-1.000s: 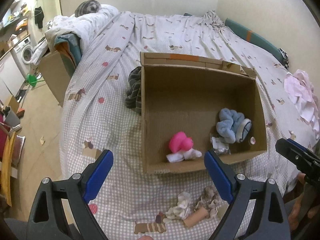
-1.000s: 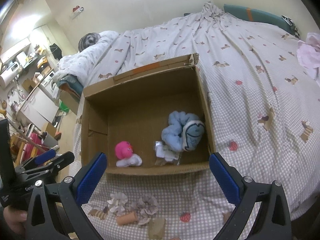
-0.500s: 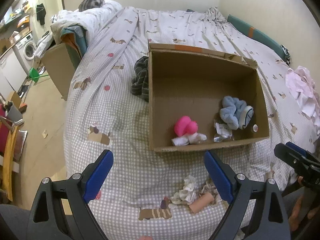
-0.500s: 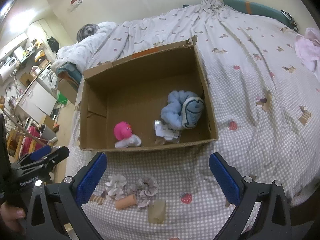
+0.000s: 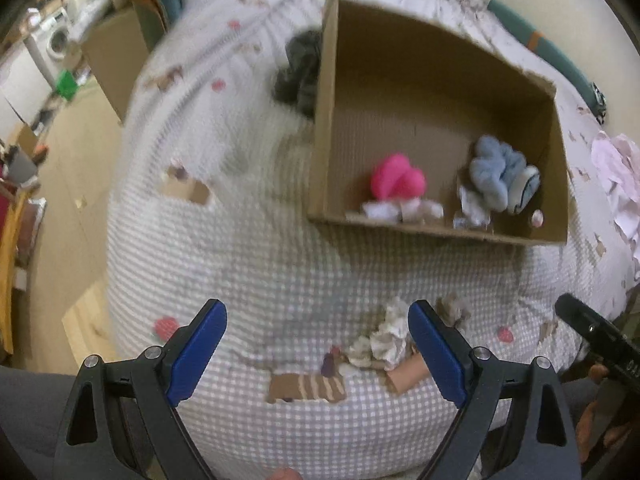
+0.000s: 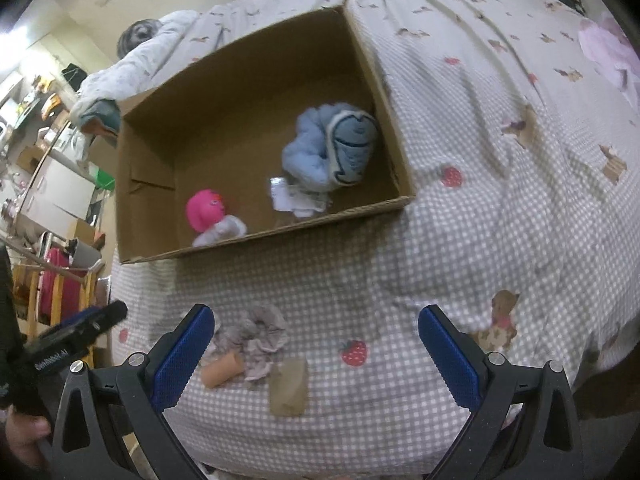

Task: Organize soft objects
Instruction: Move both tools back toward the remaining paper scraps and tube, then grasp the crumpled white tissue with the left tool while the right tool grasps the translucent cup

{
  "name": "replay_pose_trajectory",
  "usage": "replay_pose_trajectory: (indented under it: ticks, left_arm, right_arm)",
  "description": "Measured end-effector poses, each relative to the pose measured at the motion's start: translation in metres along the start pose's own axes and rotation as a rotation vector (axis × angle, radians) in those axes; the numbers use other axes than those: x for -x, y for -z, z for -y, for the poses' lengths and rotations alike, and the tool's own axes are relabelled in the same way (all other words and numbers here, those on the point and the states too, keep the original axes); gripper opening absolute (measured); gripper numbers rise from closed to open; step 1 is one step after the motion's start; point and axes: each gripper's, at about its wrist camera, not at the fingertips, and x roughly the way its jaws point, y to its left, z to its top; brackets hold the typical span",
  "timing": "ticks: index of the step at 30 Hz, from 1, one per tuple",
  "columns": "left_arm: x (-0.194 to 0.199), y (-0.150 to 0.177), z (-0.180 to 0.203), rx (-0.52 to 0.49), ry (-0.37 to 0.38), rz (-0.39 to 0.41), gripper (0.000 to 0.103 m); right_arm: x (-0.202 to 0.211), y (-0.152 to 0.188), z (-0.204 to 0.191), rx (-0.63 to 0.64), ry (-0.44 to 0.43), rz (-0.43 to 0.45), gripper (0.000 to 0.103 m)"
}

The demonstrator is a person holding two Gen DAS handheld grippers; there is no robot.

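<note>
Left wrist view, blurred by motion: my left gripper [image 5: 316, 344] hangs over the checked bedspread [image 5: 248, 264], blue-padded fingers [image 5: 196, 354] spread wide with nothing between them. Just ahead of my right-hand finger lies a small heap of soft items: a crumpled white cloth [image 5: 386, 338], a greyish frilly piece [image 5: 454, 312] beside it, and a tan cylindrical roll [image 5: 406, 374] touching the cloth's near edge. Beyond them sits the open cardboard box [image 5: 320, 152], holding a pink plush [image 5: 396, 180] with white fabric at its base near the front wall, and a light-blue bundle [image 5: 500, 174] toward the right wall. A dark grey garment [image 5: 300, 68] lies against the box's outer left wall. A pale pink cloth [image 5: 616, 176] rests on the bed, well apart to the right.

Right wrist view: my right gripper [image 6: 316, 346] is likewise parted wide and empty. The grey frilly scrunchie [image 6: 256, 336] lies just inside my left-hand finger [image 6: 180, 358], the tan roll [image 6: 222, 370] touching it, and a flat beige piece [image 6: 290, 386] just beside both. In the box [image 6: 384, 92], crumpled white packets [image 6: 296, 198] lie between the pink plush [image 6: 204, 212] and the blue bundle [image 6: 332, 148].

Legible writing: the other gripper's body at the left edge carries white lettering that seems to read "GenRobot.AI" [image 6: 52, 360]. In the left view, characters on the other gripper's body are too small to read.
</note>
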Motion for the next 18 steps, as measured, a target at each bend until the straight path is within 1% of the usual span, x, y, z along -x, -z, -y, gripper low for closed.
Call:
replay_pose_trajectory:
  ticks: [1, 4, 6, 8, 10, 12, 13, 15, 16, 18]
  left_arm:
    - [-0.008, 0.001, 0.002, 0.003, 0.03, -0.028, 0.091]
    - [-0.027, 0.004, 0.013, -0.009, 0.066, -0.085, 0.09]
    - [-0.041, 0.008, 0.025, -0.038, 0.083, -0.132, 0.089]
    - [-0.053, 0.012, 0.036, -0.068, 0.074, -0.164, 0.086]
    - [-0.063, 0.014, 0.041, -0.089, 0.051, -0.182, 0.079]
    - [-0.073, 0.014, 0.043, -0.092, 0.042, -0.209, 0.065]
    - [-0.077, 0.014, 0.042, -0.087, 0.042, -0.222, 0.062]
    - [-0.082, 0.013, 0.04, -0.072, 0.051, -0.238, 0.045]
    - [-0.084, 0.013, 0.039, -0.064, 0.058, -0.245, 0.041]
    - [-0.085, 0.012, 0.039, -0.062, 0.08, -0.26, 0.024]
  right_arm:
    - [-0.002, 0.0, 0.002, -0.01, 0.004, -0.007, 0.103]
    - [-0.009, -0.001, 0.007, -0.034, 0.008, -0.027, 0.103]
    - [-0.012, -0.001, 0.008, -0.039, 0.012, -0.036, 0.103]
    - [-0.015, -0.002, 0.007, -0.033, 0.016, -0.043, 0.103]
    - [-0.019, -0.003, 0.004, -0.021, 0.025, -0.05, 0.103]
    - [-0.022, -0.003, 0.003, -0.012, 0.031, -0.057, 0.103]
    - [-0.024, -0.003, 0.003, -0.011, 0.031, -0.06, 0.103]
    - [-0.027, -0.003, 0.002, -0.009, 0.03, -0.063, 0.103]
    - [-0.028, -0.003, 0.001, -0.007, 0.03, -0.063, 0.103]
    - [-0.03, -0.004, 0.0, -0.006, 0.026, -0.066, 0.103]
